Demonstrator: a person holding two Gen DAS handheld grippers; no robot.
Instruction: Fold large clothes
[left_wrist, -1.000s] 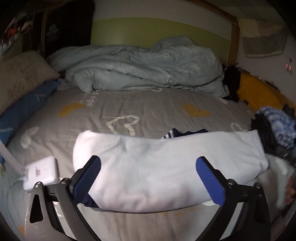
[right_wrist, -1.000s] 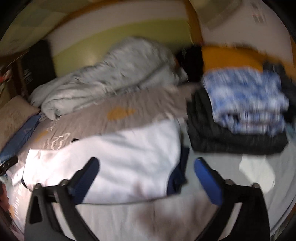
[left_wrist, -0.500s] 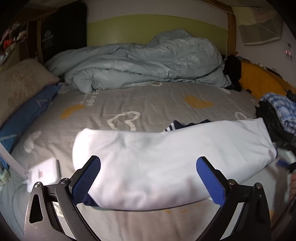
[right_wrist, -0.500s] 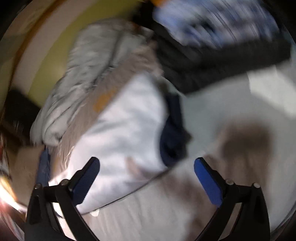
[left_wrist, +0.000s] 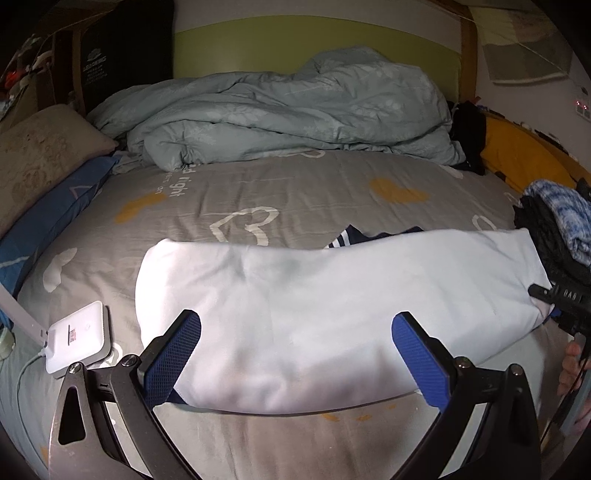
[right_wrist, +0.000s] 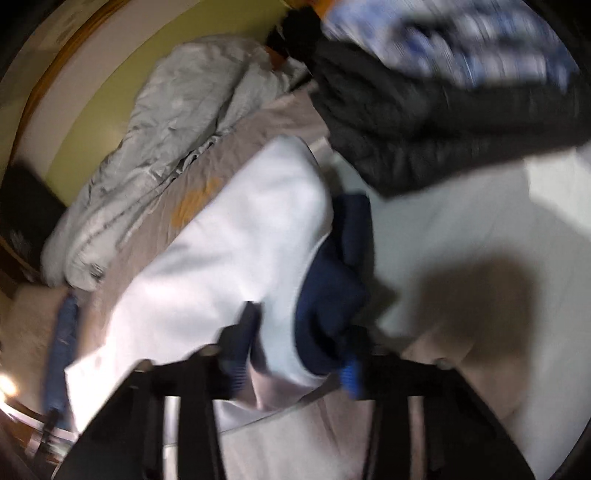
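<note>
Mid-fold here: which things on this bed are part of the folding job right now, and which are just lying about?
In the job:
white garment
left gripper, open over it
right gripper, closing on its navy end

Lying about:
rumpled duvet
pillows
white power bank
stacked clothes
yellow cushion

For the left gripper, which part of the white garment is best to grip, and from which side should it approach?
Probably the near folded edge of the white garment, approached low from the bed's front, where the open left gripper faces it. That edge is thick, rounded and lifted off the grey sheet. The right gripper looks closed on the navy-trimmed right end.
</note>
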